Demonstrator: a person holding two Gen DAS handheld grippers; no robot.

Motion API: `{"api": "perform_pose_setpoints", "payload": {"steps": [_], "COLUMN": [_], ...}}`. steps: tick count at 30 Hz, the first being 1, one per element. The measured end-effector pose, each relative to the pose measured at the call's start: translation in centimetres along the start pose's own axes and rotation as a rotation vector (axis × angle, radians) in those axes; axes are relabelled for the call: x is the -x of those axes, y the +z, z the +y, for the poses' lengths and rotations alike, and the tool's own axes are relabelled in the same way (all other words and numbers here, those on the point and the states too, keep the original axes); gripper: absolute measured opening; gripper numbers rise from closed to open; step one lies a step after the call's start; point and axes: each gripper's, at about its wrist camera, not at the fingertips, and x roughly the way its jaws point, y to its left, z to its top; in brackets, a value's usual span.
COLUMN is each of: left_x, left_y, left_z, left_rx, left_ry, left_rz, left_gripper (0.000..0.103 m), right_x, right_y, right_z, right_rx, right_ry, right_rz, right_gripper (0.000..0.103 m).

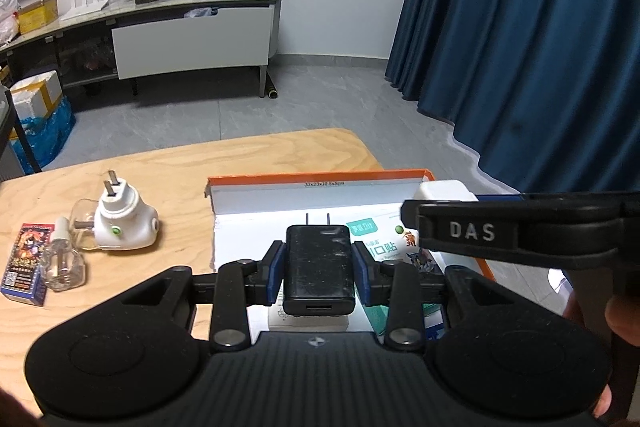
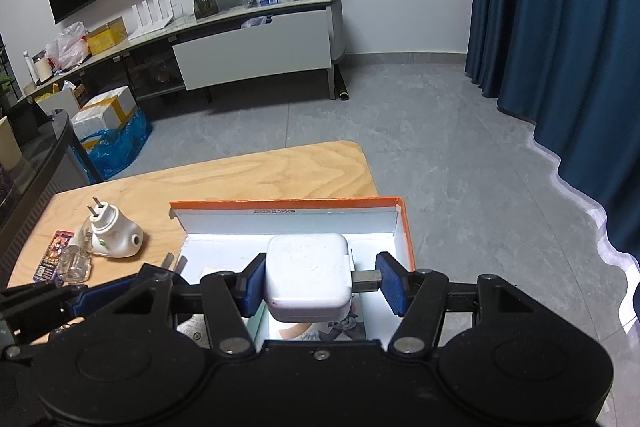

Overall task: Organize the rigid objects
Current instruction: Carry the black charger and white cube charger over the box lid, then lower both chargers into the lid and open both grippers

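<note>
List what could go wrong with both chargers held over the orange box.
1. The right tool holds the white charger with one pad on its body and the other on its metal prong, so it may twist or slip out.
2. Both tools crowd the orange box; the left tool, shut on the black charger, sits close beside the right one, so they may bump.
3. Packets already lie in the box, so dropped chargers may land tilted.
</note>
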Motion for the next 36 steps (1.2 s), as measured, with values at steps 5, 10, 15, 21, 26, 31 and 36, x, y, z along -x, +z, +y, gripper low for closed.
{"api": "perform_pose_setpoints", "payload": {"steps": [5,10,15,21,26,31,36], "left_x": [-1.1,-2.4,-2.9,-1.8,0.5,2.7,4.7], "left_y": [0.0,-0.1,-0.2,-0.4,-0.3,-0.7,-1.8], "left_z": [-0.2,-0.3,-0.5,-0.2,1.0,2.4,4.6], "left_rx": [0.001,0.016,0.039,0.045,0.07,0.077,0.107], "left_ry": [-0.022,-0.059,-0.115,-0.083,-0.033,0.049,0.131], "left_rz": [0.016,0.038,0.037,0.038,0.016,0.02,0.022], "left_gripper": [0.036,0.036,0.049,0.088,0.103,0.103,0.103], "right_x": [-1.6,-3.0,-3.2,-1.1,1.1,3.0,4.4], "right_y": [0.4,0.5,0.3,0.3,0.1,-0.6,-1.7], "right_z": [-0.1,-0.3,-0.2,0.0,0.8,1.9,3.2], "right_rx": [0.002,-0.009,-0.013,-0.008,-0.003,-0.002,0.001], "right_ry": [-0.006,-0.007,-0.007,-0.031,-0.023,-0.014,0.011], "right_rz": [0.025,0.049,0.033,-0.027,-0.066,-0.085,-0.083], "right_gripper": [0.07,0.071,0.073,0.078,0.081,0.082,0.082]}}
